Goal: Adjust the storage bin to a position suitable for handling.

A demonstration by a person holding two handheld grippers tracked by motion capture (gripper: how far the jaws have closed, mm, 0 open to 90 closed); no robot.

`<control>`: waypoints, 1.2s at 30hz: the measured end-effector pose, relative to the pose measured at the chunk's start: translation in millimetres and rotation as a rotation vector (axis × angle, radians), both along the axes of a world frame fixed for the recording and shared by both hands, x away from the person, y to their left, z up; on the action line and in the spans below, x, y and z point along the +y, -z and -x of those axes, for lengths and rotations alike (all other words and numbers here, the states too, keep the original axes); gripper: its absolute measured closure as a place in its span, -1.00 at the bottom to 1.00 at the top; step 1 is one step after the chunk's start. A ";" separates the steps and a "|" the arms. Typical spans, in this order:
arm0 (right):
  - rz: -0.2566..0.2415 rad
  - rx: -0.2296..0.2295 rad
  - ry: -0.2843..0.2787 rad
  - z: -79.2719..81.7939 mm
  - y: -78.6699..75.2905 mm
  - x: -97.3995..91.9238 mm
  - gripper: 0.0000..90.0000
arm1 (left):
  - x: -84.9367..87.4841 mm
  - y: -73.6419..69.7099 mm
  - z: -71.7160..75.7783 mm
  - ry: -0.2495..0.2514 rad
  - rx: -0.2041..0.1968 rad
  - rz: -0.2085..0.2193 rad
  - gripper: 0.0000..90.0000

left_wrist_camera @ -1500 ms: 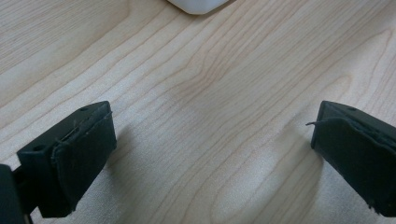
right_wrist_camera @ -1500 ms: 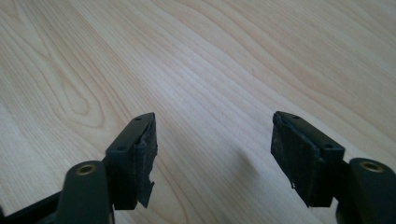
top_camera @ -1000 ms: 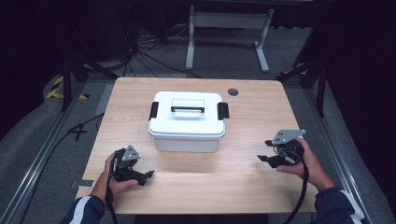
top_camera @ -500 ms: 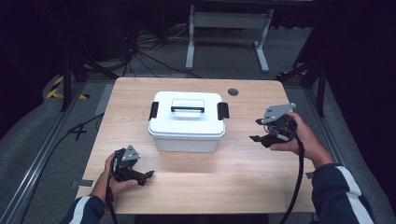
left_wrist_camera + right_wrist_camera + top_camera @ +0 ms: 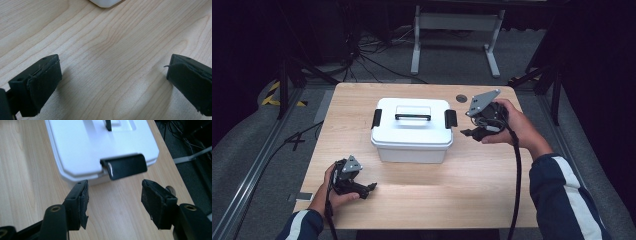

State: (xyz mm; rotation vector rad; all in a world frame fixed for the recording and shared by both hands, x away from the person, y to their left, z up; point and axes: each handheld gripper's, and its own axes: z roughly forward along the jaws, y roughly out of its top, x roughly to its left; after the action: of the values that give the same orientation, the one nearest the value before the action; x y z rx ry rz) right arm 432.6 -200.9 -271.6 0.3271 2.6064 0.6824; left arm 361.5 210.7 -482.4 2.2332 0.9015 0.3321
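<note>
White box [image 5: 100, 147] latch [image 5: 126, 166] just beyond right gripper [image 5: 113, 197], jaws apart

I see a white box [image 5: 412, 131] with a black handle [image 5: 412, 117] and black side latches [image 5: 450, 118]. The table [image 5: 462, 185] shows pale wood grain. Both grippers, left [image 5: 371, 187] and right [image 5: 465, 132], are black with grey top plates. My sleeve [image 5: 564, 192] reads navy with white stripes.
</note>
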 end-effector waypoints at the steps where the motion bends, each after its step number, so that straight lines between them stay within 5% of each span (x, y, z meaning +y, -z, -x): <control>1: 0.011 -0.004 -0.007 -2.0 -2.4 5.1 -0.10 | 0.0 0.0 -0.1 0.001 -0.001 0.000 -0.99; 27: 0.195 0.002 -0.121 -29.8 -13.0 96.1 0.04 | 0.0 0.0 0.0 0.000 0.000 0.000 -0.99; 36: 0.183 0.024 -0.141 -36.9 -11.7 113.8 0.12 | 0.2 -0.5 0.1 0.002 0.005 -0.003 -0.99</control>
State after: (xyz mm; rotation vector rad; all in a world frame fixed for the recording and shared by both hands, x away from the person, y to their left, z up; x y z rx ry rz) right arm 469.5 -87.1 -259.9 0.0973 2.7093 0.4826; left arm 361.4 210.9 -481.9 2.2383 0.9016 0.3272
